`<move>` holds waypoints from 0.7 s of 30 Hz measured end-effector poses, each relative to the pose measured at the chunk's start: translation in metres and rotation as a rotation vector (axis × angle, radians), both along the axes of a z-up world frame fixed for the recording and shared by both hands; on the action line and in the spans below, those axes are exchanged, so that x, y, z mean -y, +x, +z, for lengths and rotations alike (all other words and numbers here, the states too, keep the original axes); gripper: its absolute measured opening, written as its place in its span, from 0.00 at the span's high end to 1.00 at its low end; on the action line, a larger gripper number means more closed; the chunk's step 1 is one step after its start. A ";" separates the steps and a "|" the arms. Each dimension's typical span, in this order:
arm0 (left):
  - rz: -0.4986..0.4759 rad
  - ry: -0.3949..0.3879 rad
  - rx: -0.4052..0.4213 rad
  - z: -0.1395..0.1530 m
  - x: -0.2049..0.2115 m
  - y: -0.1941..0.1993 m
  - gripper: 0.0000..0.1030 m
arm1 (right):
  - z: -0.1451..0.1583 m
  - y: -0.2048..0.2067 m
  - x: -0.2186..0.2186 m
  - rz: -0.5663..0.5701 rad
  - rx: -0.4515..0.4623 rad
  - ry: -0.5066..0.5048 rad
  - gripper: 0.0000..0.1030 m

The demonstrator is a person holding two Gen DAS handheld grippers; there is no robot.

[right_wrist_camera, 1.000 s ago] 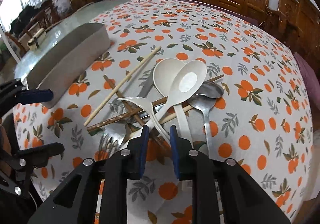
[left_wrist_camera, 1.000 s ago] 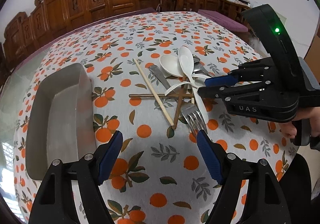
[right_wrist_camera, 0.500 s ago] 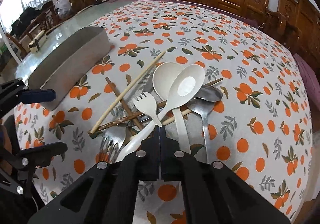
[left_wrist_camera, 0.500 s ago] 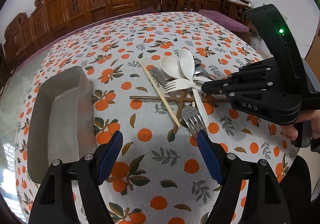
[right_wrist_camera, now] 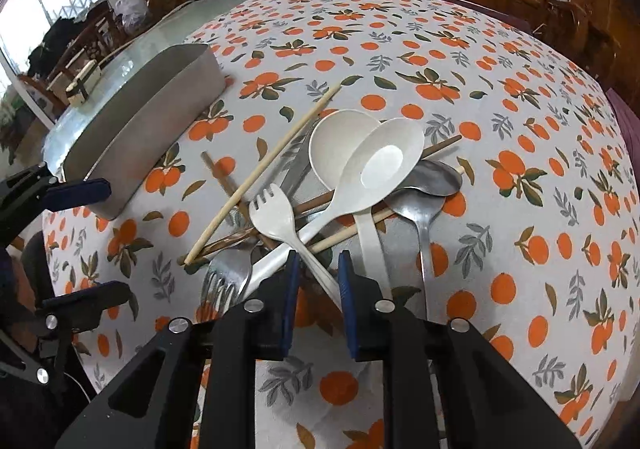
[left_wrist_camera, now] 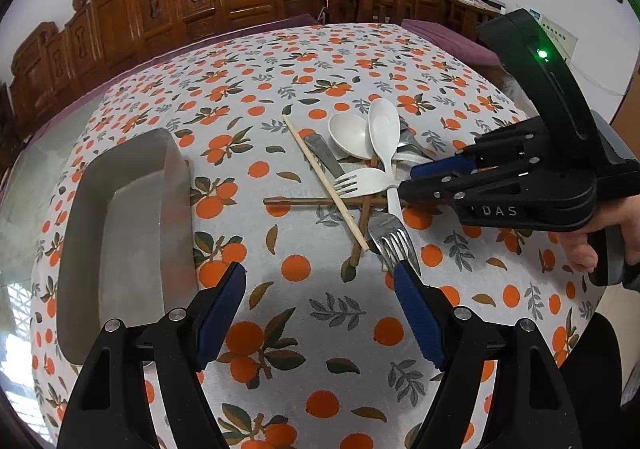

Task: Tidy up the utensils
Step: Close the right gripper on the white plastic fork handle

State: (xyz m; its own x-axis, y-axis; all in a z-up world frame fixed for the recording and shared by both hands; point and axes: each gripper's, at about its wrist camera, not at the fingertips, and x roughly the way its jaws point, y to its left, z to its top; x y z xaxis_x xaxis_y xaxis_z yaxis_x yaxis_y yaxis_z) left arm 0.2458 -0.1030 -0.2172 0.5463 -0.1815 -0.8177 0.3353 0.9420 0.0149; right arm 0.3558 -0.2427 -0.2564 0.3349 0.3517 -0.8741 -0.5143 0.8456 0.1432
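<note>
The right gripper (right_wrist_camera: pixel 316 269) has its fingers parted around the handle of the white plastic fork (right_wrist_camera: pixel 276 213), not pinching it. The fork lies atop the utensil pile (left_wrist_camera: pixel 368 185) near the table's middle. The left gripper (left_wrist_camera: pixel 320 301) is spread wide, empty, beside the metal tray (left_wrist_camera: pixel 120 217) at the table's left edge.

A table (left_wrist_camera: pixel 320 61) holds a tray (left_wrist_camera: pixel 120 233) at nine o'clock and a heap of utensils (left_wrist_camera: pixel 364 185) at two o'clock, the two well apart. In the heap, two spoons (right_wrist_camera: pixel 360 161) lie over crossed chopsticks (right_wrist_camera: pixel 260 173); a plastic fork (right_wrist_camera: pixel 280 221) lies on top, and a metal fork (left_wrist_camera: pixel 394 245) at the heap's six o'clock edge.
</note>
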 end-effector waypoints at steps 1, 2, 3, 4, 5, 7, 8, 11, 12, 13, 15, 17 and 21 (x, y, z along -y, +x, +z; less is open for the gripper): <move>-0.001 0.002 0.000 0.000 0.000 0.000 0.28 | 0.003 -0.003 0.000 0.000 0.013 0.010 0.97; -0.002 0.003 0.000 -0.001 0.001 0.000 0.28 | 0.004 -0.004 0.000 0.002 0.013 0.017 1.00; -0.003 0.003 -0.001 -0.001 0.002 0.000 0.28 | 0.005 -0.006 -0.001 0.009 0.010 0.019 1.00; -0.003 0.004 -0.002 -0.001 0.003 0.001 0.28 | 0.005 -0.008 -0.002 0.017 0.016 0.014 1.00; -0.004 0.006 -0.003 -0.002 0.004 0.002 0.28 | 0.006 -0.010 -0.003 0.023 0.021 0.015 1.00; -0.007 0.009 -0.004 -0.003 0.006 0.003 0.28 | 0.008 -0.011 -0.002 0.023 0.024 0.024 1.00; -0.007 0.010 -0.005 -0.003 0.007 0.003 0.28 | 0.009 -0.013 -0.002 0.026 0.038 0.018 1.00; -0.006 0.012 -0.006 -0.003 0.007 0.004 0.28 | 0.011 -0.014 -0.002 0.026 0.071 -0.017 0.98; -0.004 0.010 -0.005 -0.003 0.007 0.004 0.28 | 0.011 -0.012 -0.002 0.030 0.075 -0.022 0.98; -0.004 0.010 -0.006 -0.002 0.007 0.004 0.28 | 0.009 -0.010 -0.002 0.029 0.064 -0.017 0.97; -0.003 0.012 -0.005 -0.002 0.007 0.004 0.28 | 0.008 -0.007 -0.001 0.034 0.050 -0.008 0.86; -0.001 0.012 -0.005 -0.001 0.005 0.005 0.28 | 0.006 -0.004 0.000 0.045 0.034 0.011 0.82; 0.002 0.014 0.005 0.002 0.002 0.002 0.28 | 0.002 -0.002 -0.004 0.081 0.025 -0.041 0.84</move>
